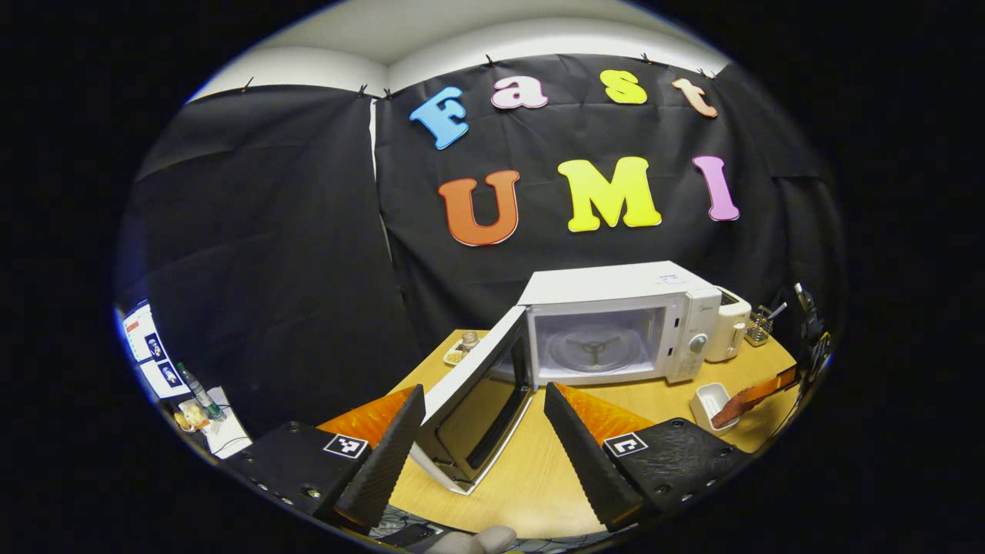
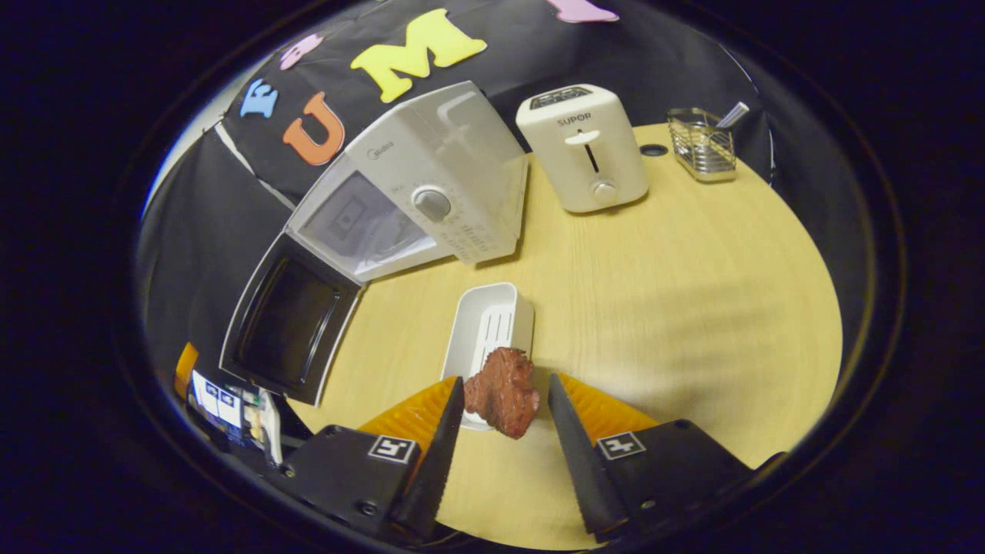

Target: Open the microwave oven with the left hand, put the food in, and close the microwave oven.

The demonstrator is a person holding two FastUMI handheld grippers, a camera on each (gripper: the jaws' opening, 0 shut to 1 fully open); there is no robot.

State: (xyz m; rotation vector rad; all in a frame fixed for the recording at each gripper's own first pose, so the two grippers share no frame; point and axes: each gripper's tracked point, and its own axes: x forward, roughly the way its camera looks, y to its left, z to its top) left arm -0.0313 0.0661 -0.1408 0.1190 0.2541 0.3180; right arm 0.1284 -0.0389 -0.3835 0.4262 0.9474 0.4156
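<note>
Your right gripper (image 2: 500,412) is sitting spread around the meat (image 2: 502,392), low centre; looks light, rubbery—pinch its middle. Left gripper (image 1: 483,427) is gaping too.

Landmark: microwave (image 1: 616,323), standing on the table (image 1: 539,477) against the booth's wall.
Door (image 1: 477,400): swung open on the microwave's left side, reaching out over the table in front of it.
Turntable (image 1: 594,348): inside the microwave's open cavity.
Toaster (image 2: 582,146): just beside the microwave's right side, on the table.
Wire basket (image 2: 702,144): right of the toaster, farther from the microwave, near the wall.
Tray (image 2: 489,327): on the table in front of the microwave's control-panel end.
Food (image 2: 502,392): at the tray's near end, farther from the microwave.
Small dish (image 1: 455,354): on the table left of the microwave, behind the open door.
</note>
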